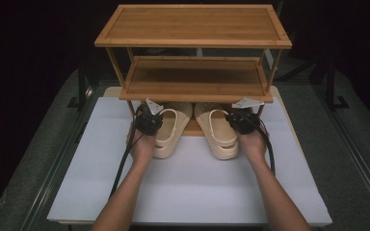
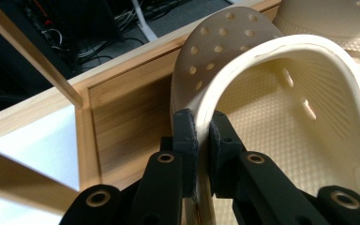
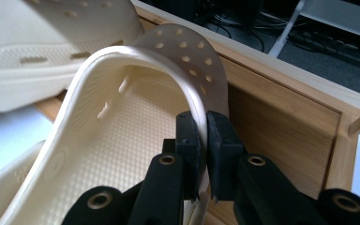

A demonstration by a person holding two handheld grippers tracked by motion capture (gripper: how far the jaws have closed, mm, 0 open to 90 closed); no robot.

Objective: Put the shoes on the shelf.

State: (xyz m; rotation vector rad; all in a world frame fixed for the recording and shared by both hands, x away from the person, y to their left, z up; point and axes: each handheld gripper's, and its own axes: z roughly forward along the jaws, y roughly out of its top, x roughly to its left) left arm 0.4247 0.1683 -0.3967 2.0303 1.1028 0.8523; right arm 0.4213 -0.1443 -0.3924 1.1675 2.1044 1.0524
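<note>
Left gripper (image 1: pixel 149 119) clamping the outer rim of the left cream clog (image 1: pixel 169 132), jaws pressed together on the thin wall beside the perforated upper, as seen close in the left gripper view (image 2: pixel 201 140). Right gripper (image 1: pixel 241 120) clamping the outer rim of the right cream clog (image 1: pixel 219 132) in the same way, jaws pinching the edge of the opening in the right gripper view (image 3: pixel 201 140). Both clogs lying side by side, toes pointing away from the person, front halves reaching onto the lowest board of the bamboo shoe rack (image 1: pixel 192 24), heels hanging out over the white worktop (image 1: pixel 192 187). Left hand (image 1: pixel 142 147) and right hand (image 1: pixel 253 144) gripping the tools just behind the clogs' outer sides. Rack standing at the far edge of the worktop, middle shelf and top shelf bare. Black cables trailing back from each gripper along the forearms.
</note>
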